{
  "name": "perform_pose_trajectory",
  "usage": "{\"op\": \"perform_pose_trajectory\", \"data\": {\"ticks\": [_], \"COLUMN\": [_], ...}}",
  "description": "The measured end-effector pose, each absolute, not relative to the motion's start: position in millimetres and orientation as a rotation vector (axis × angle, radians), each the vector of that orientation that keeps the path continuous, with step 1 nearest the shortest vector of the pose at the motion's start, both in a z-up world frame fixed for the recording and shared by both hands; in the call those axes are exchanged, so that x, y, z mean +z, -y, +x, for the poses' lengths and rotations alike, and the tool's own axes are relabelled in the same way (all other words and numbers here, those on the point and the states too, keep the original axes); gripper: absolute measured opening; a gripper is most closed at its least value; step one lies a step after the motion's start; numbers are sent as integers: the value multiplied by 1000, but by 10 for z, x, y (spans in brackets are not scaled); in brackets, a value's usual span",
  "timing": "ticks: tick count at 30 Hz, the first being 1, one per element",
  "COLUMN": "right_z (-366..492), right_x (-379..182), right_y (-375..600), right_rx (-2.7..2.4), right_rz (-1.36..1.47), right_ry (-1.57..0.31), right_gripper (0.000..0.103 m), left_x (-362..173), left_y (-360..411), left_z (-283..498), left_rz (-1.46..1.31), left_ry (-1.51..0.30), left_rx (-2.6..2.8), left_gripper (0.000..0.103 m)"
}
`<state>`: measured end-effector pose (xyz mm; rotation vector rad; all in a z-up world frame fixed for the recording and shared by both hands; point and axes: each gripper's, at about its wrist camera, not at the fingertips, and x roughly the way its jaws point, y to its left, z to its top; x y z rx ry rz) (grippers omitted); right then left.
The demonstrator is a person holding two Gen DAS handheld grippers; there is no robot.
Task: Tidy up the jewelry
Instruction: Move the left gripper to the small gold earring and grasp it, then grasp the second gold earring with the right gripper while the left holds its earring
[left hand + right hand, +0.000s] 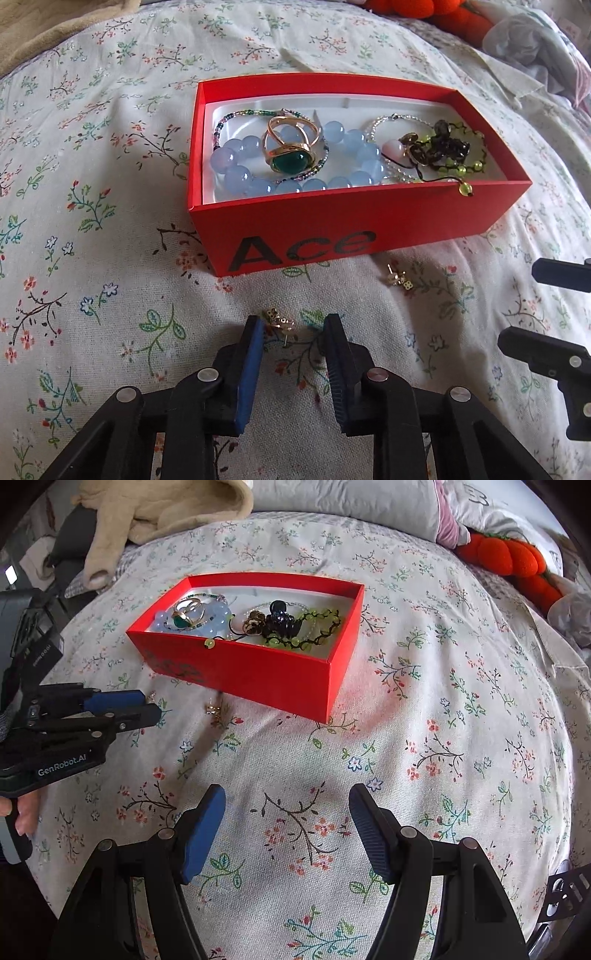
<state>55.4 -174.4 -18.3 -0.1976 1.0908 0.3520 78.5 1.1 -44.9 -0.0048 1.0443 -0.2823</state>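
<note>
A red box (295, 236) marked "Ace" lies on the floral bedspread; it also shows in the right wrist view (258, 672). It holds a blue bead bracelet (236, 162), a gold ring with a green stone (291, 155) and a green and black beaded piece (447, 147). A small gold earring (279, 321) lies on the cloth between the tips of my open left gripper (293, 326). A second gold earring (397, 278) lies in front of the box, also seen in the right wrist view (214, 710). My right gripper (286, 808) is open and empty over the cloth.
A beige garment (155, 513) and a grey pillow (351, 506) lie at the back of the bed. An orange plush toy (509, 557) sits at the back right. The right gripper's fingers (561, 275) show at the right edge of the left wrist view.
</note>
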Motion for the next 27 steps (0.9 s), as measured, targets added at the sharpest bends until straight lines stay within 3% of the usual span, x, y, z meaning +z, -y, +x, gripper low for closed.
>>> {"op": "perform_pose_trajectory", "data": {"ticks": [6,22,24,27], "right_z": [565,599,615,676], "right_x": [-164,-119,-132,-203], "right_y": [1744,1353,1278,1180], "right_rx": [357,453,473,497], "right_rz": [-194,-163,-158,-144], "right_ry": [-1090,-1059,-1053,-1071], "right_gripper": [72,72,70,53], "left_x": [-450,-256,-241,-229], "left_y": [43,-199,-217,-241], "left_z": [805,633,613,591], "left_rz": [33,-9,-11,-16], "left_ry": [-1058,-1042,-1040,-1040], "left_rx": [-238,-202,-204,-207], "left_gripper": [8,8,8,8]}}
